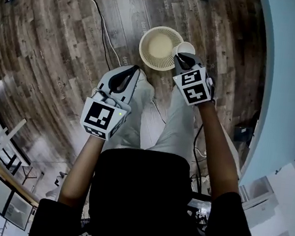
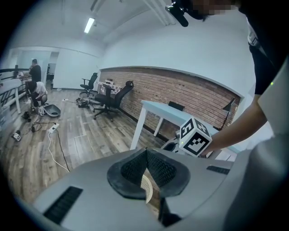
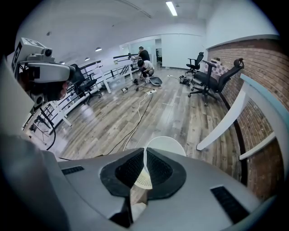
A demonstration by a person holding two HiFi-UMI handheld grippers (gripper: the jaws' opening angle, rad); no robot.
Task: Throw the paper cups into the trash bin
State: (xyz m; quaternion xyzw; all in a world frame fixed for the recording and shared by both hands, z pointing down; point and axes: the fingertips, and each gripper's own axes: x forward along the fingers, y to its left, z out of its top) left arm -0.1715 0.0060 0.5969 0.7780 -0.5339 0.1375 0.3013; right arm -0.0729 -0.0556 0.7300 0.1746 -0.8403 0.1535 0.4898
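A cream mesh trash bin (image 1: 159, 47) stands on the wooden floor below me, and part of its mesh shows under the jaws as the bin (image 3: 143, 179) in the right gripper view. My right gripper (image 1: 181, 58) is shut on the rim of a white paper cup (image 1: 187, 47), which hangs over the bin's right edge. The cup's thin wall is pinched between the pads of that right gripper (image 3: 144, 155), and the cup (image 3: 165, 144) bulges beyond them. To the left of the bin, my left gripper (image 1: 123, 79) is shut with nothing in it; the left gripper (image 2: 145, 158) has bin mesh (image 2: 146, 187) showing beneath.
A white cable (image 1: 92, 5) and a black cable (image 1: 103, 22) run over the floor left of the bin. A light blue table (image 1: 287, 79) curves along the right. Office chairs (image 3: 205, 79) and people (image 3: 144, 61) are far off.
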